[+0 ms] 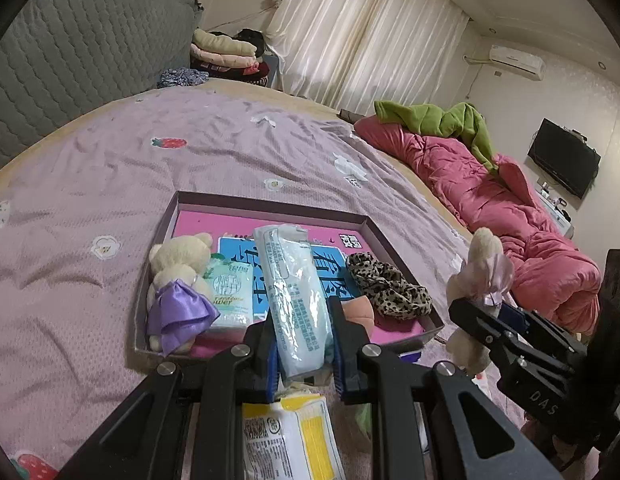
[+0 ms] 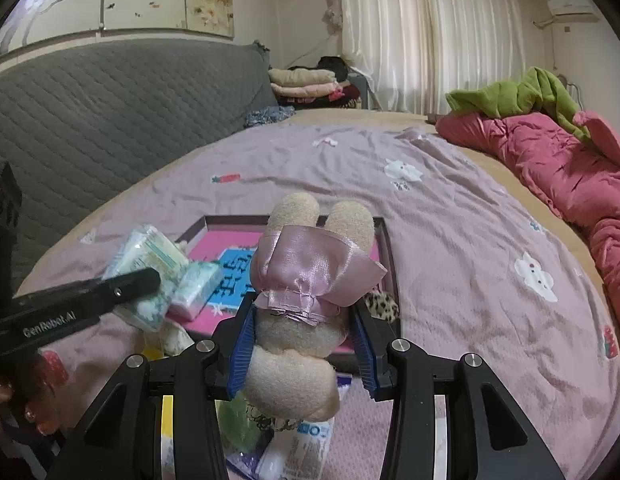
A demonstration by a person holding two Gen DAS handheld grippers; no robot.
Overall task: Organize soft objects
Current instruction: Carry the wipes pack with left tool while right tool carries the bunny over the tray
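A shallow box with a pink floor (image 1: 270, 202) lies on the lilac bedsheet. In it are a cream teddy in a purple dress (image 1: 178, 284), a green-and-white tissue pack (image 1: 232, 292), a leopard-print scrunchie (image 1: 389, 284) and a peach soft item (image 1: 359, 310). My left gripper (image 1: 302, 320) is shut on a long pale-blue plastic packet (image 1: 292, 280), held above the box's near edge. My right gripper (image 2: 304, 312) is shut on a cream plush in a pink satin dress (image 2: 306, 272), just right of the box. The left gripper (image 2: 150, 280) and its packet (image 2: 150, 252) also show in the right wrist view.
Loose packets lie on the sheet under the grippers, among them a yellow-and-white one (image 1: 290, 436). A crumpled pink quilt (image 1: 509, 208) with a green garment (image 1: 441, 120) runs along the bed's right side. A grey quilted headboard (image 1: 70, 60) and folded clothes (image 1: 226, 52) stand beyond.
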